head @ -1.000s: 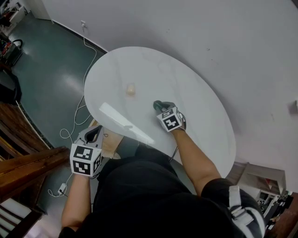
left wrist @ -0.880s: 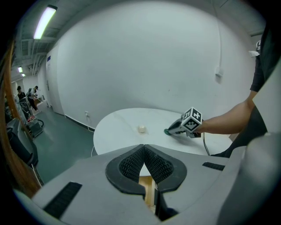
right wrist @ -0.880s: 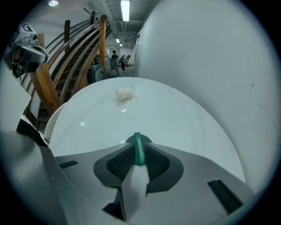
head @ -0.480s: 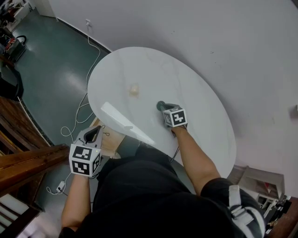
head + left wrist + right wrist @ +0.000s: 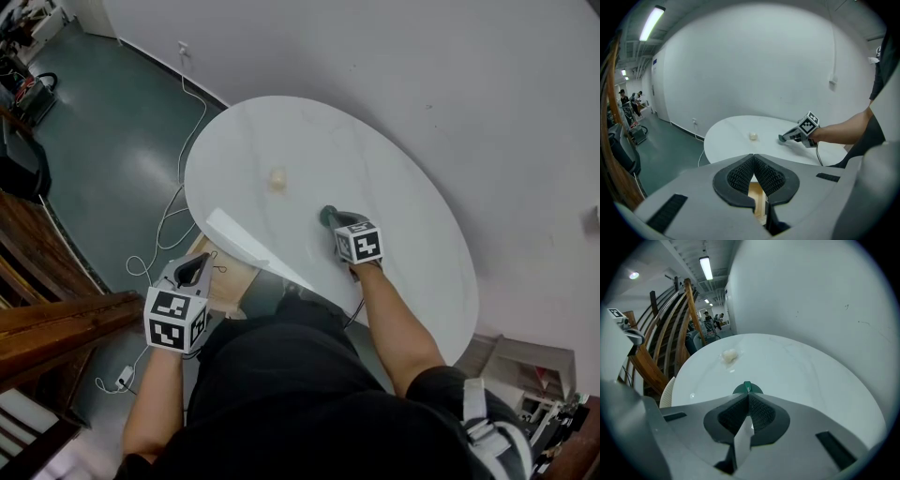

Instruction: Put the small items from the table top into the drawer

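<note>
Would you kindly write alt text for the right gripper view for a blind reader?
The jaws of the right gripper have just closed on a small green object over a round white table. A small pale lump lies farther off on it.

Lump [image 5: 277, 178] on table [image 5: 412, 216], up-left of disc [image 5: 740, 390] at right gripper [image 5: 329, 219]; drawer [image 5: 231, 277] apparently below edge

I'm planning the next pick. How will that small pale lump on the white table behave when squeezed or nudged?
The pale lump looks small and rounded, so it is probably light and apt to scoot or roll on the glossy table if nudged. Its crinkly, see-through edge hints at a wrapper, so a grip may slip. Hardness is unclear.
</note>
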The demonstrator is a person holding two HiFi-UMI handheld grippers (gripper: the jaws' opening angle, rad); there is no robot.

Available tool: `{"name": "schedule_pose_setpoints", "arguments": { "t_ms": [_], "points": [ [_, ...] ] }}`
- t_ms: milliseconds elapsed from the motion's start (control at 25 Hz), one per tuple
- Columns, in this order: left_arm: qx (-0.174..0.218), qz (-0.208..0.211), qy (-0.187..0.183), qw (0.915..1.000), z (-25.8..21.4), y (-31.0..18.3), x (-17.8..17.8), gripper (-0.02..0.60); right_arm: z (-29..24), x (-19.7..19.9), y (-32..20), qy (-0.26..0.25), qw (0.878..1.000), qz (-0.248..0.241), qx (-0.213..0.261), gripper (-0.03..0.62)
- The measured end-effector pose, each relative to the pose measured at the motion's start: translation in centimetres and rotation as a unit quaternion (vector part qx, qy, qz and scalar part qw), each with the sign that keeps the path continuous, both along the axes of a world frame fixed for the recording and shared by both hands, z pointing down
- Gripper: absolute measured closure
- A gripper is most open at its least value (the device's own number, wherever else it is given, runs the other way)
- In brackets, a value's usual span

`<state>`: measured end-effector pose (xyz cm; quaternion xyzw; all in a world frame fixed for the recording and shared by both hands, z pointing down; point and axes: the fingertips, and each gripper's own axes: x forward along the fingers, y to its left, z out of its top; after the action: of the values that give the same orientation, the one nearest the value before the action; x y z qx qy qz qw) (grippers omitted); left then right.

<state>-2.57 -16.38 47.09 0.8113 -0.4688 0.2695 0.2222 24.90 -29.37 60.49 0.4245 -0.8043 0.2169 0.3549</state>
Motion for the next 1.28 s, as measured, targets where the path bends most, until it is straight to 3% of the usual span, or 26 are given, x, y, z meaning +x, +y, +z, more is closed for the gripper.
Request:
{"name": "schedule_pose_setpoints", "arguments": {
  "t_ms": [320, 600, 1280],
  "points": [
    [0.005, 0.019, -0.004, 0.9998, -0.1, 0.7, -0.1, 0.566, -3.7, -2.8, 2.4, -0.027, 0.999, -0.012, 0.039, 0.585],
    [0.007, 0.018, 0.006, 0.9998, 0.0, 1.8, -0.6, 0.566, -5.0, -6.9, 5.7, -0.056, 0.997, -0.044, 0.043, 0.585],
    [-0.004, -0.048, 0.016, 0.9987, 1.7, 7.4, -6.4, 0.566, -5.3, -19.4, 12.5, -0.071, 0.981, -0.179, 0.028, 0.585]
  ]
}}
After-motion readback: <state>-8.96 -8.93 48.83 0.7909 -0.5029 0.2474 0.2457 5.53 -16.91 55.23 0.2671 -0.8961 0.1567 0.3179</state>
